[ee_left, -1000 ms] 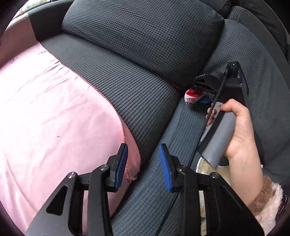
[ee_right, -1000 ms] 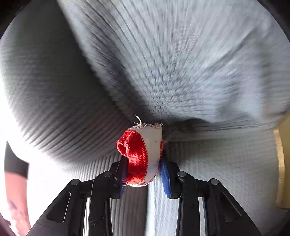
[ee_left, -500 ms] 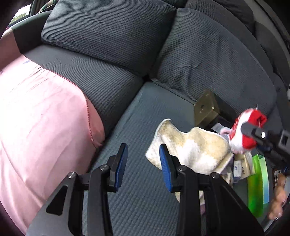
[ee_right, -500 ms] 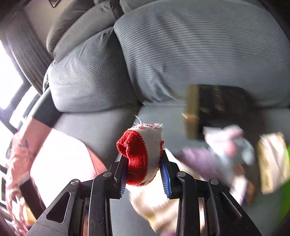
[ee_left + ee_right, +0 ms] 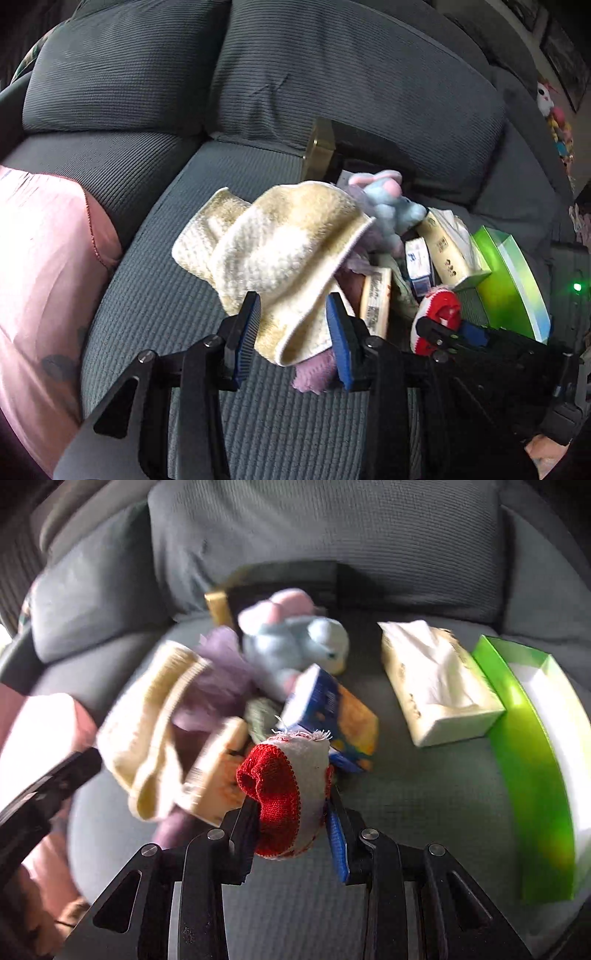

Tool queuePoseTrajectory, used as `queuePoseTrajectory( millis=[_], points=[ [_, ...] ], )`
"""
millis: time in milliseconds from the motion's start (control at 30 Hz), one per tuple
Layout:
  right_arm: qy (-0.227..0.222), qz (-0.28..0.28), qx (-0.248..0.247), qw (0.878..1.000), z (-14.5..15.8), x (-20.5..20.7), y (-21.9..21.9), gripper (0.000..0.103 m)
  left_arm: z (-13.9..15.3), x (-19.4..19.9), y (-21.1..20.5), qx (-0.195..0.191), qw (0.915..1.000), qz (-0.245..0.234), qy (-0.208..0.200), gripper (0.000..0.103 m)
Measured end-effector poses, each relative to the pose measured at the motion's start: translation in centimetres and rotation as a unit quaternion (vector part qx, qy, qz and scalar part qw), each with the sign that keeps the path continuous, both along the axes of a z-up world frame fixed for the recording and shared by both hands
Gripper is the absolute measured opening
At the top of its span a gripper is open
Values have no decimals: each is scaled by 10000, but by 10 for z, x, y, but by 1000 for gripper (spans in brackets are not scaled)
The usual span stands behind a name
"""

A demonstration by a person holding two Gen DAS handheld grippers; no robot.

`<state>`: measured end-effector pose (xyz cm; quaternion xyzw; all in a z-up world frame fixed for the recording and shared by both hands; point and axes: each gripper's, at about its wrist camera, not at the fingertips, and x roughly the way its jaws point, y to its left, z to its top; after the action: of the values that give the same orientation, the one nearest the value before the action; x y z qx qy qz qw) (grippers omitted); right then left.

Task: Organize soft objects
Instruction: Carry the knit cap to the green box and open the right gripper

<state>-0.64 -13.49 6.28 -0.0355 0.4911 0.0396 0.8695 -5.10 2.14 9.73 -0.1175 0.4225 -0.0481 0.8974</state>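
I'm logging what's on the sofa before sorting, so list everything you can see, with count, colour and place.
sock: one, red and white, held in the right gripper
towel: one, cream and yellow, on the seat, in front of the left gripper
cloth: one, purple, under the towel
plush toy: one, light blue and pink, behind the pile
tissue pack: one, cream, right of the toy
tray: one, green, far right
small box: one, blue and orange, in the pile
blanket: one, pink, left seat
sofa: one, grey
left gripper: one, black, blue pads, nothing between them
right gripper: one, black, blue pads
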Motion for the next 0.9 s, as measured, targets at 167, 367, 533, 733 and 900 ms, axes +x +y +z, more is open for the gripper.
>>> queuePoseTrajectory(
  millis=[167,367,533,733,900],
  points=[
    [352,-97,65,9993,-24,16,-13,35,-14,2,-29,195,9993,-300,121,34],
    [491,-219,323,9980,-24,20,-36,67,-20,5,-54,169,9986,-476,123,32],
    [303,-526,963,9935,-13,16,-74,71,-22,6,-68,31,9972,-729,170,32],
    [97,-674,1592,9849,-4,9,-97,71,-24,4,-85,27,9952,-968,109,32],
    [137,-881,1686,9816,-5,4,-98,70,-23,8,-93,-607,9898,-1262,271,32]
  ],
)
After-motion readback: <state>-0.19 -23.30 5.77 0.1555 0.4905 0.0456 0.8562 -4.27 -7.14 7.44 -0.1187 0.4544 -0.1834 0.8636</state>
